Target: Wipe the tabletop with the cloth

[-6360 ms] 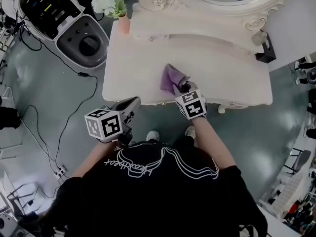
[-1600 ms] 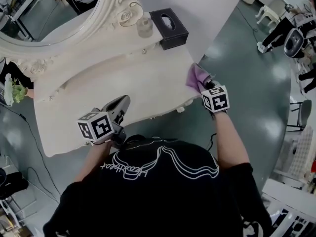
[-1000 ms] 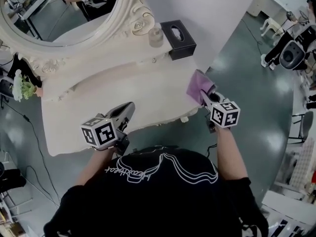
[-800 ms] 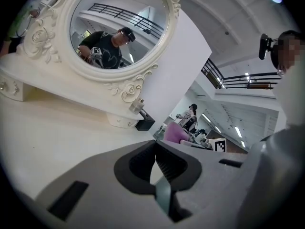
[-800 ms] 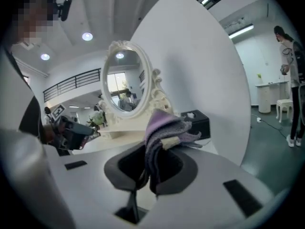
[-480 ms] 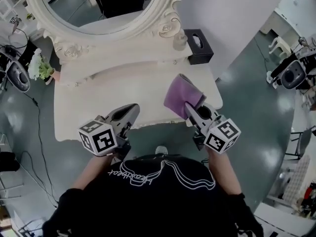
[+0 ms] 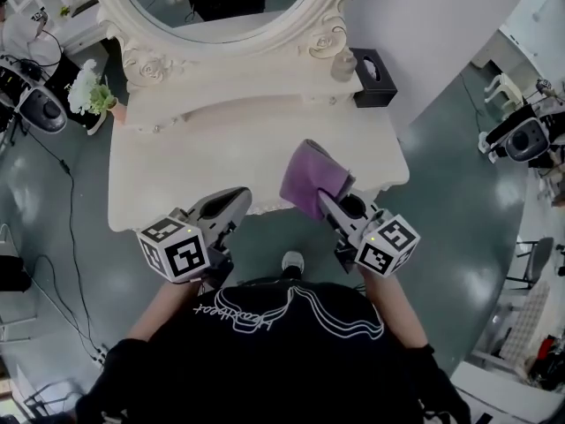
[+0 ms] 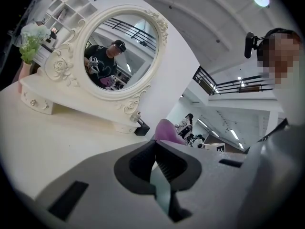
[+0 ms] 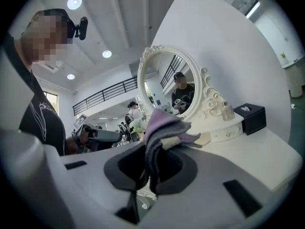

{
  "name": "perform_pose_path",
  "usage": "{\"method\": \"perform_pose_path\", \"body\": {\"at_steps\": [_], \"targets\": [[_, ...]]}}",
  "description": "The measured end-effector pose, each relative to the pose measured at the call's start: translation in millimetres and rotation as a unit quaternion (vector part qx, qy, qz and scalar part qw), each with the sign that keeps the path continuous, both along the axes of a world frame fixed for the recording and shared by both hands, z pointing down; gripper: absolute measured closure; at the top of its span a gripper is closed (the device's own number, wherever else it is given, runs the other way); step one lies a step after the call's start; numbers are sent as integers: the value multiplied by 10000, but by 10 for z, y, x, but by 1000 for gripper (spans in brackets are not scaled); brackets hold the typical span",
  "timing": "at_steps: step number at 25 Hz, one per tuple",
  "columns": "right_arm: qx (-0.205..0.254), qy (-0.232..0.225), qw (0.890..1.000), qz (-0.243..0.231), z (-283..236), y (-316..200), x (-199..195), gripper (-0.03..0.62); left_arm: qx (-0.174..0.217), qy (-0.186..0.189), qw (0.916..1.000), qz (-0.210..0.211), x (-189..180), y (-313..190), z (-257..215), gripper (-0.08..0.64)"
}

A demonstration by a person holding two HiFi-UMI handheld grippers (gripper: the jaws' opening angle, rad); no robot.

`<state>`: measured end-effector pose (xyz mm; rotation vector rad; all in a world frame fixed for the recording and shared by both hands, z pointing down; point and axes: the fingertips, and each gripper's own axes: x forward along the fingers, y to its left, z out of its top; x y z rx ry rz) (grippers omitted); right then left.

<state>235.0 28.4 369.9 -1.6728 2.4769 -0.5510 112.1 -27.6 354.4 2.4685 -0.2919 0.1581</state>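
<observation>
A purple cloth hangs folded above the front edge of the cream dressing table, with my right gripper shut on it. In the right gripper view the cloth bunches up between the jaws. It also shows as a purple lump in the left gripper view. My left gripper is shut on nothing and hovers at the table's front edge, left of the cloth; its jaws meet in the left gripper view.
An oval mirror in an ornate frame stands at the table's back. A black tissue box and a small glass bottle sit at the back right, a vase of flowers at the back left. A grey floor surrounds the table.
The right gripper, still holding the cloth, has come from the table's right end in toward the front middle and lifted the cloth. The left gripper has kept its place.
</observation>
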Motion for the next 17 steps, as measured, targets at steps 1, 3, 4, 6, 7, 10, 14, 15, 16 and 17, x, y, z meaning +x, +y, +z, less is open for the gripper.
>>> {"method": "perform_pose_path", "body": {"at_steps": [1,3,4,6,7,10,14,15,16,17], "targets": [[-29,-21,10000,3,11,14,-33,543,-21,7,10000,5,-29,13,11,555],[-55,-29,10000,22,17,48,-85,543,-60,13,10000,27,-72,48,35,555],[-51,-18,10000,41,12,62,-104,543,-70,14,10000,42,-88,65,44,555],[-45,1,10000,81,-1,82,-133,543,-80,26,9999,72,-114,95,48,555],[-49,8,9999,92,-4,90,-150,543,-81,32,9999,85,-127,107,49,555],[-57,58,9999,95,-2,102,-202,543,-71,26,9999,111,-162,124,67,555],[-58,90,9999,93,5,119,-279,543,-108,-2,9999,113,-231,146,110,555],[-57,94,9999,92,8,127,-298,543,-119,-9,9999,110,-252,153,121,555],[-55,100,9999,91,12,136,-315,543,-128,-16,9999,107,-273,160,130,555],[-50,107,9999,90,16,145,-332,543,-136,-22,9999,104,-294,167,139,555]]}}
